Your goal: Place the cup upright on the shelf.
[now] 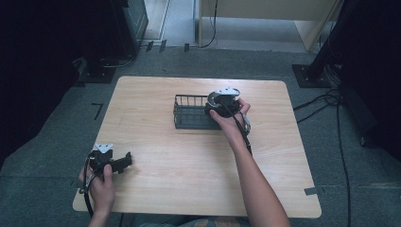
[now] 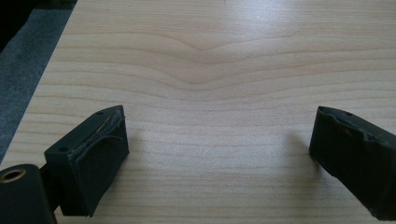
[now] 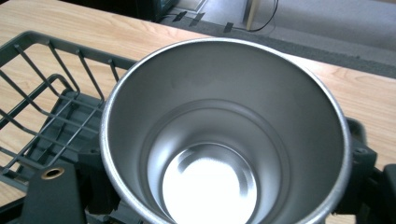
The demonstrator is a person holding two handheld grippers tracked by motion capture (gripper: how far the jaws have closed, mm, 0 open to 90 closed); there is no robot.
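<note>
Right hand-held gripper (image 1: 222,105) clenched around a shiny round stainless-steel cup (image 3: 224,135), mouth tipped toward the camera, held over the 3 o'clock end of a dark grey wire basket (image 1: 189,113) sitting just past the middle of the light wooden tabletop (image 1: 189,175). Left hand-held gripper (image 1: 124,161) parked near the 7 o'clock corner, released, jaws wide apart over bare wood.

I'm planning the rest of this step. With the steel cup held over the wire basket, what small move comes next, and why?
Probably lower the steel cup into the wire basket. The right hand-held gripper grips it upright over the basket's right end, and the basket floor looks bare. The left hand-held gripper rests open, apart.
</note>
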